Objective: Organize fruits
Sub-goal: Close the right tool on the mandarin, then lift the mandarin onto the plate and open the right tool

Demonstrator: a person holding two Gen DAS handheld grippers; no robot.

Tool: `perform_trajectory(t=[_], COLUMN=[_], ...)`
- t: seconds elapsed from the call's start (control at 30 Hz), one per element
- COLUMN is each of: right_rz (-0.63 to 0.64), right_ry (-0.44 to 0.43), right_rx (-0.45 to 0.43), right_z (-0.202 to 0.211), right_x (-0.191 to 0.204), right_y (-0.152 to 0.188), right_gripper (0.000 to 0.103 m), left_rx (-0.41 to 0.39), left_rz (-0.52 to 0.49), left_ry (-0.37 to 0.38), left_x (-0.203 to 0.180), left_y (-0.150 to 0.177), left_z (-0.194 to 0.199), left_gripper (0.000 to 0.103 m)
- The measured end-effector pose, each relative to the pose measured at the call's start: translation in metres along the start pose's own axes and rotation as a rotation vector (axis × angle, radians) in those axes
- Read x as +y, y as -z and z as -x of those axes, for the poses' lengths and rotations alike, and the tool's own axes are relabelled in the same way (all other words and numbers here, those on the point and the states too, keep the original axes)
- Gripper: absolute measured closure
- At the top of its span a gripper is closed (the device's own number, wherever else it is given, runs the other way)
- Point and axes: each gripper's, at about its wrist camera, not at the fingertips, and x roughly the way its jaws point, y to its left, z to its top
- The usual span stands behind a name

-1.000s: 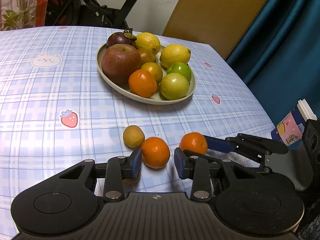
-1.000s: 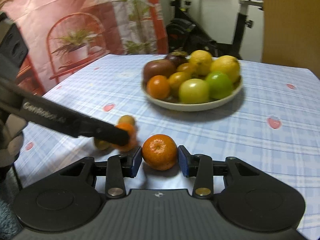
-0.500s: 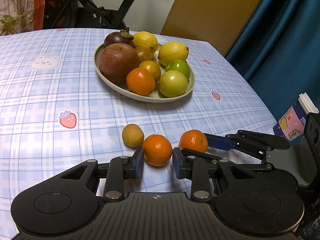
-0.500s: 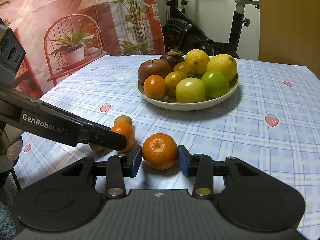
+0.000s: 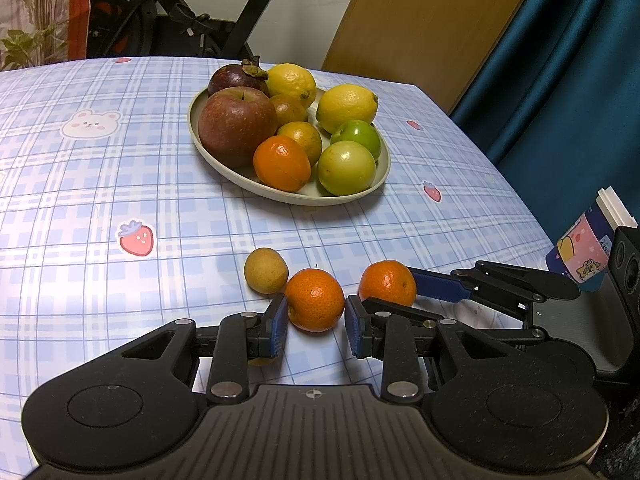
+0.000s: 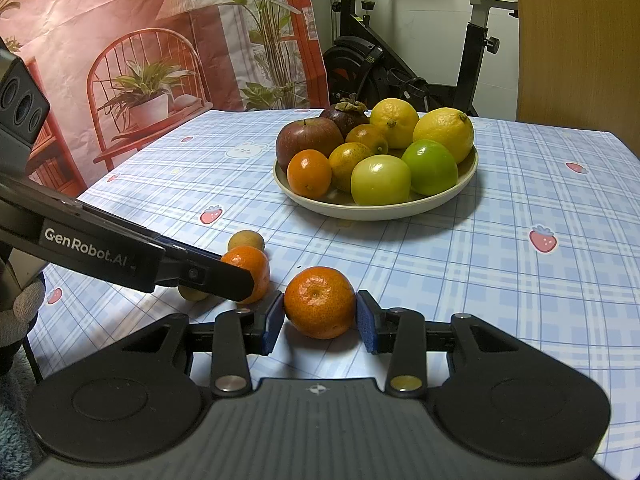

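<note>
Holding two mandarins on the tablecloth (image 5: 80, 184), both nearer me than the fruit plate (image 5: 200, 140): my left gripper (image 5: 316, 322) has just closed onto the left mandarin (image 5: 315, 299), my right gripper (image 6: 320, 316) is clamped on the right mandarin (image 6: 320, 302).

Glossy tablecloth (image 5: 100, 184) — dimpled tangerine (image 5: 315, 299), matt plate (image 5: 224, 166).
</note>
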Motion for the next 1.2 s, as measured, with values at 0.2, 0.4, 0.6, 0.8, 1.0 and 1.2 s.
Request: perform_trajectory(t=[0.2,0.4,0.6,0.8,1.0,1.2], right_rz=[0.000,0.001,0.001,0.001,0.003,0.003], right_ry=[0.000,0.001,0.001,0.001,0.002,-0.030], right_rx=[0.000,0.000,0.001,0.001,0.001,-0.055], right_z=[0.000,0.000,0.000,0.000,0.000,0.009], right_x=[0.000,0.000,0.000,0.001,0.001,0.000], right_y=[0.000,0.000,0.000,0.000,0.000,-0.012], right_gripper=[0.062,0.062,0.062,0.062,0.062,0.062], left_rx=[0.004,0.012,0.013,-0.003,-0.034,-0.120], left_rz=[0.012,0.015,0.011,0.002,-0.010,-0.058], left_ry=[0.000,-0.012,-0.024,-0.015,-0.006,-0.005], left_x=[0.001,0.000,0.000,0.001,-0.002,-0.007], left_y=[-0.001,-0.003,-0.003,-0.001,-0.001,-0.022], left_z=[-0.001,-0.005,-0.011,-0.009,-0.002,0.019], left_gripper=[0.070,0.068,0.068,0.068,0.068,0.068])
